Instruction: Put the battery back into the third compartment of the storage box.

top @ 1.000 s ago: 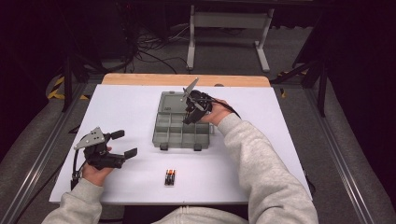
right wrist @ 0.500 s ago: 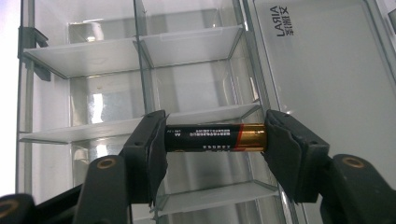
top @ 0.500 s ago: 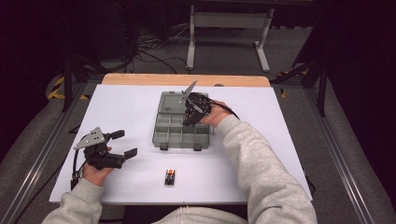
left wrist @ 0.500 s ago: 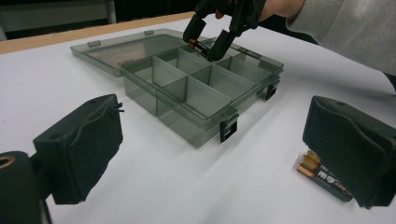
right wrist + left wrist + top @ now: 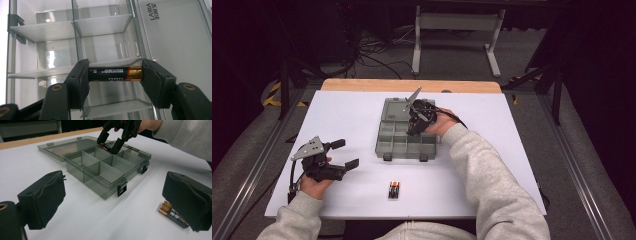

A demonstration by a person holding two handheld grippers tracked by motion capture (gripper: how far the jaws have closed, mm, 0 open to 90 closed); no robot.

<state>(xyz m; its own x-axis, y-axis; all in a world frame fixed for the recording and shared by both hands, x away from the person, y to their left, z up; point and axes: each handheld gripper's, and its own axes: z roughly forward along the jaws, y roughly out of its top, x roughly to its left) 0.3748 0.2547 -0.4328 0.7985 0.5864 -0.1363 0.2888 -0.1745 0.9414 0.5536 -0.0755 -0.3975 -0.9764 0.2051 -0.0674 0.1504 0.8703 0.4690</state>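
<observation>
A clear grey compartment box [image 5: 393, 142] lies open in the middle of the white table, its lid flat at the far side. My right gripper [image 5: 414, 125] hangs over the box's right-hand compartments, shut end to end on a black and copper battery [image 5: 115, 74]. From the left gripper view that battery [image 5: 103, 145] sits between the right gripper's jaws just above a rear compartment. My left gripper [image 5: 344, 153] rests at the table's left, open and holding nothing. A small pack of batteries [image 5: 394, 190] lies near the front edge, beside the left gripper's right pad [image 5: 190, 200].
The box [image 5: 105, 170] has several divided compartments with black latches [image 5: 121, 190] at its front. A wooden strip [image 5: 412, 85] edges the table's far side. Metal rails run along both sides of the table, and cables lie on the floor beyond.
</observation>
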